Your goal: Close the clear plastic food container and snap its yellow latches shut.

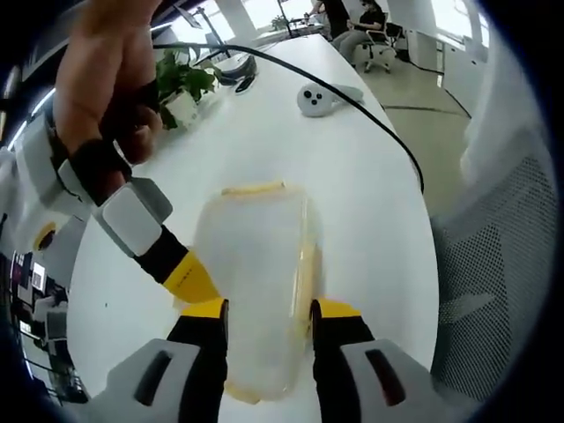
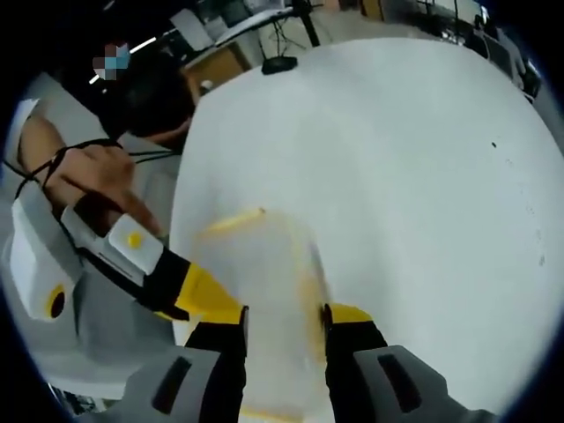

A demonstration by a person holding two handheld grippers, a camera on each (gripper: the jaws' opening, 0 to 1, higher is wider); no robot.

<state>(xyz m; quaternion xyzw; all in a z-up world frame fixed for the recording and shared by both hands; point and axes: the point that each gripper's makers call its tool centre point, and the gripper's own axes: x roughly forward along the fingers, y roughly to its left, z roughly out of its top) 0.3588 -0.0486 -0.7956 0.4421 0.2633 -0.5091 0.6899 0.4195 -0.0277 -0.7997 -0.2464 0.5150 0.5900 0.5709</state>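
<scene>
A: What does the left gripper view show?

B: The left gripper (image 1: 268, 310) has its two jaws on either long side of the clear container (image 1: 257, 282), closed against it. The container lies on the white desk (image 1: 352, 194), near its front edge, with a yellow latch (image 1: 253, 188) on its far end. The other gripper (image 1: 189, 278), held in a hand (image 1: 110, 79), has its yellow tip just beside the container's left side; I cannot tell how its jaws stand here. Farther back on the desk sit a potted plant (image 1: 183, 88), a black cable (image 1: 352, 101) and a white controller (image 1: 315, 99). A mesh chair (image 1: 502, 256) stands off the desk's right edge.

A: And the right gripper view?

B: The right gripper's (image 2: 284, 319) jaws likewise press the container's (image 2: 264, 291) two long sides. The left gripper (image 2: 198, 295) reaches in from the left, touching the container.
</scene>
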